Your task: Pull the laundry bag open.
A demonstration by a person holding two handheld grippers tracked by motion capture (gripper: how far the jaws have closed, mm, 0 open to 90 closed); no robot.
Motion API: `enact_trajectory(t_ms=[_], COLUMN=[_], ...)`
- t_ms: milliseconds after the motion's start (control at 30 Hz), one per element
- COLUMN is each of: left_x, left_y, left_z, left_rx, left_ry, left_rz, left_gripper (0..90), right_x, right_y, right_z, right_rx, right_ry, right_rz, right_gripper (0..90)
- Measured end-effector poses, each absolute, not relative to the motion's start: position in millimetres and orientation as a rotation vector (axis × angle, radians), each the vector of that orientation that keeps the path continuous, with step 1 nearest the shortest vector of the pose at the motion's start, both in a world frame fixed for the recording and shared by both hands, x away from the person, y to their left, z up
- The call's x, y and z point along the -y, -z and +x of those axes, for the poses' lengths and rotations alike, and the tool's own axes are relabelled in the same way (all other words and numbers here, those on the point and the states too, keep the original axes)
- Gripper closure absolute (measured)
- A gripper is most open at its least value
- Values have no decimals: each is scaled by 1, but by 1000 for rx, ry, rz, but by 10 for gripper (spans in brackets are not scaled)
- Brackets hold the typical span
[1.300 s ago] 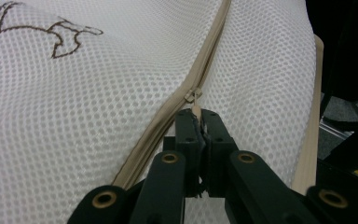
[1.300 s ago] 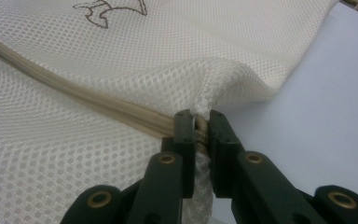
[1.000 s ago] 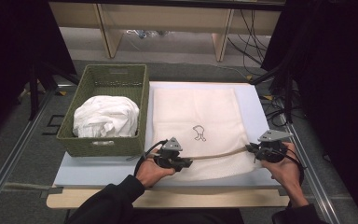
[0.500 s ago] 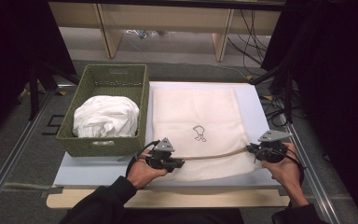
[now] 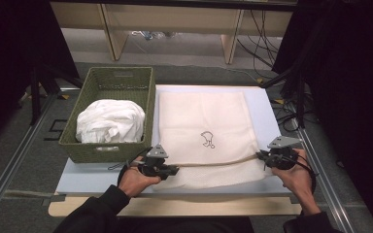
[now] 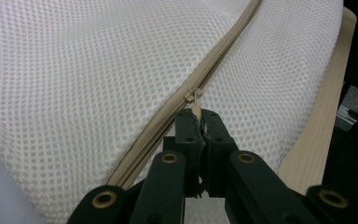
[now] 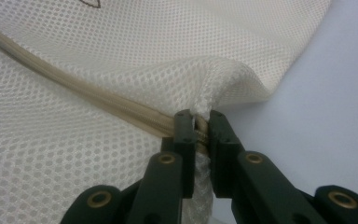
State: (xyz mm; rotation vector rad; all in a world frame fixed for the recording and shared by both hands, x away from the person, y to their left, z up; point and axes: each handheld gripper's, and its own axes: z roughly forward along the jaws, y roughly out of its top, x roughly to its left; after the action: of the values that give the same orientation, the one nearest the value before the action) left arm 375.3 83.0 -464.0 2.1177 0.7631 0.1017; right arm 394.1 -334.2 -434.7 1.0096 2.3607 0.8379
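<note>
A cream mesh bag [image 5: 204, 121] with a small dark emblem lies flat on the pale blue mat [image 5: 267, 104]. A tan zipper [image 5: 218, 162] runs across its near end. My left gripper [image 5: 175, 170] is at the zipper's left part, shut on the zipper pull [image 6: 196, 109] just below the slider [image 6: 192, 94]. My right gripper [image 5: 261, 156] is at the bag's right edge. Its jaws are shut on the bunched mesh corner [image 7: 214, 79] where the zipper [image 7: 74, 91] ends, and the fabric is lifted a little there.
A green woven basket [image 5: 116, 80] stands left of the bag, holding crumpled white cloth [image 5: 109, 121]. The wooden table edge [image 5: 175, 206] runs along the front. Metal rails flank the table, and cables hang at the back right.
My left gripper has slid leftward along the zipper with the pull in its jaws. The right gripper has stayed where it was, holding the bag's corner.
</note>
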Motion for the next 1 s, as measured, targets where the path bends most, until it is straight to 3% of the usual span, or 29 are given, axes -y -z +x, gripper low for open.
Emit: enact_trajectory(t_ms=[1000], left_x=[-131], left_y=[468], left_z=[371], left_rx=[-852], left_ry=[-106], left_rz=[2117], left_gripper=[868], right_x=[338], right_y=[441], right_z=[398], right_rx=[-2381], right_ry=[-813], right_rz=[1033], right_gripper=[843])
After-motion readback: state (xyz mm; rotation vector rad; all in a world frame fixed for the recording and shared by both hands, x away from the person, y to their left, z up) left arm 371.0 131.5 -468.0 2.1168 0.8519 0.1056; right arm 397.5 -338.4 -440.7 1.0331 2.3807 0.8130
